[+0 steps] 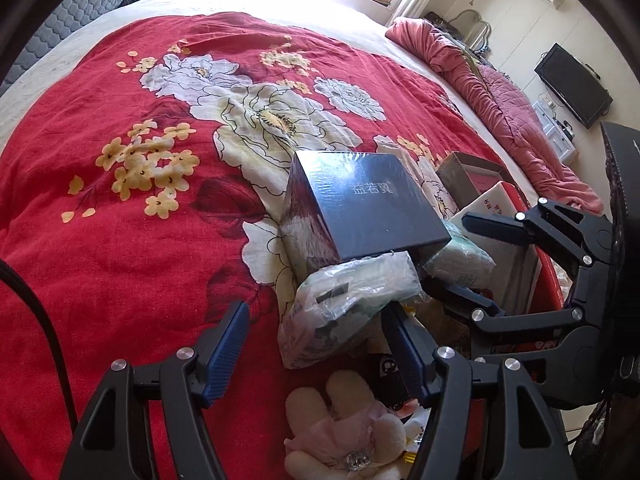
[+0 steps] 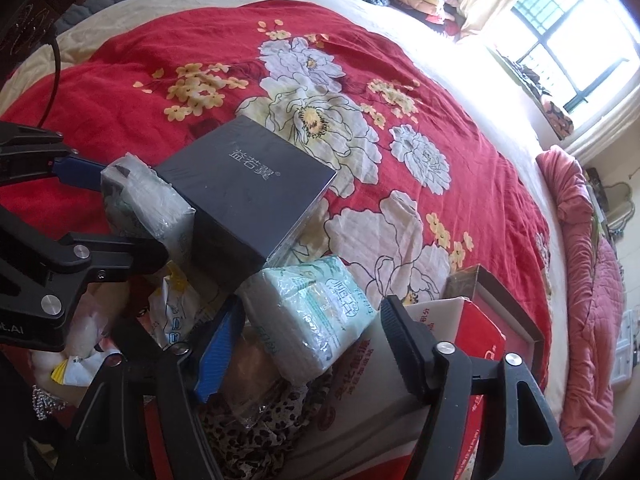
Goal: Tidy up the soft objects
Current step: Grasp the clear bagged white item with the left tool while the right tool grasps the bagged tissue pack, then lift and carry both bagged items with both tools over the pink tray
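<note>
My left tongs (image 1: 316, 344) stood spread around the clear-wrapped tissue pack (image 1: 344, 304), pads not yet pressing. My right tongs (image 2: 308, 344) straddled the green tissue pack (image 2: 316, 316), also spread; I could not see either pad touching it. Both packs lay near me, against the dark box (image 2: 248, 196) on the red floral quilt (image 2: 120, 92). A loose squeeze might have let slick film slip, or nudged the box. Right of them, the red carton (image 2: 480, 336) held a white box (image 2: 404, 364).
</note>
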Motion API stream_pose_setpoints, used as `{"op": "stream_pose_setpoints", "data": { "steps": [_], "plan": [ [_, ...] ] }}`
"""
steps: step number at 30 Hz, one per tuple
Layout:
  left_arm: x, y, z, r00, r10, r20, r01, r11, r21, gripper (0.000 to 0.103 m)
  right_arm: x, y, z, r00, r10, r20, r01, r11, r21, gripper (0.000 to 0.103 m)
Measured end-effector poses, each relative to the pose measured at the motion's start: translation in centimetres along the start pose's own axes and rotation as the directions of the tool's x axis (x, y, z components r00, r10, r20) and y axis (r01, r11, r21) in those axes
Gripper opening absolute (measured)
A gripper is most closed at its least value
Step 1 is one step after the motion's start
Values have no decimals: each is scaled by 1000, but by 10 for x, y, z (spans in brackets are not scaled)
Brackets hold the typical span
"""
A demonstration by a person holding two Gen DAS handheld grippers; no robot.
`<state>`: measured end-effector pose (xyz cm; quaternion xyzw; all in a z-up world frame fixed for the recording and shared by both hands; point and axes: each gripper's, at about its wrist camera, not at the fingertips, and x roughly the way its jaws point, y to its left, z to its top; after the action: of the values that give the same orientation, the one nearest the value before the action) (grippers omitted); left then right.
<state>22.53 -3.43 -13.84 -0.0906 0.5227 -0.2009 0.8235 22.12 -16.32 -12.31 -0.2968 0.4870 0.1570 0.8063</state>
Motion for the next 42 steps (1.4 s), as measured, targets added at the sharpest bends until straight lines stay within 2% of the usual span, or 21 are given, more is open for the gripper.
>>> {"op": "stream_pose_setpoints", "data": {
  "steps": [2, 6, 8, 11, 17, 23, 30, 34, 42],
  "plan": [
    [1, 1, 0, 1000, -21, 2, 21, 1000, 1, 65, 2, 0, 0, 1000, 12, -11, -12, 1000, 9, 49],
    [0, 1, -1, 998, -58, 18, 58, 998, -2, 56, -4, 0, -3, 1000, 12, 24, -13, 1000, 24, 40],
    [-2, -2, -2, 997, -76, 20, 76, 997, 5, 46, -6, -2, -5, 999, 29, 29, -30, 998, 46, 35],
    [-4, -5, -1, 997, -70, 31, 69, 997, 22, 43, -10, -5, -7, 999, 30, 35, -33, 998, 61, 32],
    [-9, -5, -3, 996, -76, 35, 75, 997, 26, 30, -23, -13, -11, 996, 58, 66, -66, 988, 140, 30],
    [-18, -5, -6, 996, -74, 50, 74, 997, 13, 25, -42, -18, -15, 992, 72, 102, -91, 977, 195, 30],
    [-43, -7, -11, 994, -42, 101, 41, 999, 8, 24, -65, -20, -19, 982, 102, 158, -140, 957, 253, 29],
    [-56, -13, -16, 994, 19, 106, -21, 1000, 19, 24, -80, -12, -17, 975, 115, 192, -161, 957, 242, 29],
    [-85, -23, -29, 986, 64, 152, -66, 998, 6, 24, -109, -2, -19, 955, 145, 260, -211, 945, 248, 29]
  ]
}}
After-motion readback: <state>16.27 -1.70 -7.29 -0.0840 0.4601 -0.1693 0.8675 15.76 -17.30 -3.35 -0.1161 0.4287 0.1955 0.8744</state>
